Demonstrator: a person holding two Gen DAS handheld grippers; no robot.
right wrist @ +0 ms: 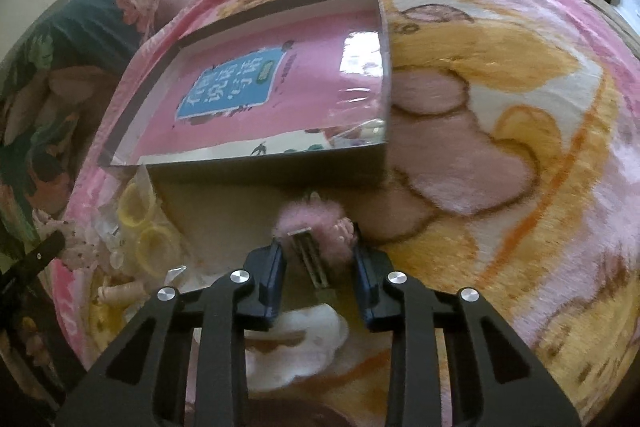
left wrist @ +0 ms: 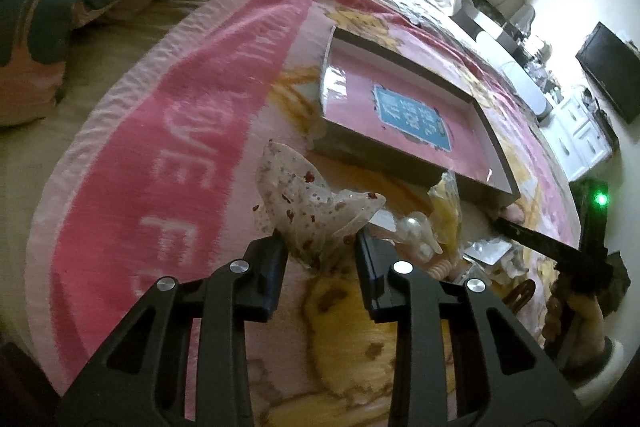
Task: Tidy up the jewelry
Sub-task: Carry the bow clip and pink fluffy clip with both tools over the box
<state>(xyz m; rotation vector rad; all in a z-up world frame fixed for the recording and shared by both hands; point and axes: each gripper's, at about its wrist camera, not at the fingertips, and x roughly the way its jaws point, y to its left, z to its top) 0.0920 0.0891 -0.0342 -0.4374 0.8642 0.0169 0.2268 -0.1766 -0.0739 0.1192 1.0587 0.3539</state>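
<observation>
In the left wrist view my left gripper (left wrist: pixel 320 241) is shut on a clear speckled hair clip with red flecks (left wrist: pixel 308 199), held just above the blanket in front of the shallow dark box (left wrist: pixel 404 163). In the right wrist view my right gripper (right wrist: pixel 318 251) is shut on a fluffy pink hair clip (right wrist: pixel 316 223) with a metal bar, close to the front wall of the box (right wrist: pixel 264 175). The box holds a pink book with a blue label (right wrist: pixel 236 87).
A heap of small items lies beside the box: yellow rings (right wrist: pixel 154 243), pearl pieces (left wrist: pixel 418 233), a spiral hair tie (right wrist: pixel 120 293). The pink and yellow blanket (right wrist: pixel 500 147) covers the bed. Pillows lie at the far left (left wrist: pixel 52 7).
</observation>
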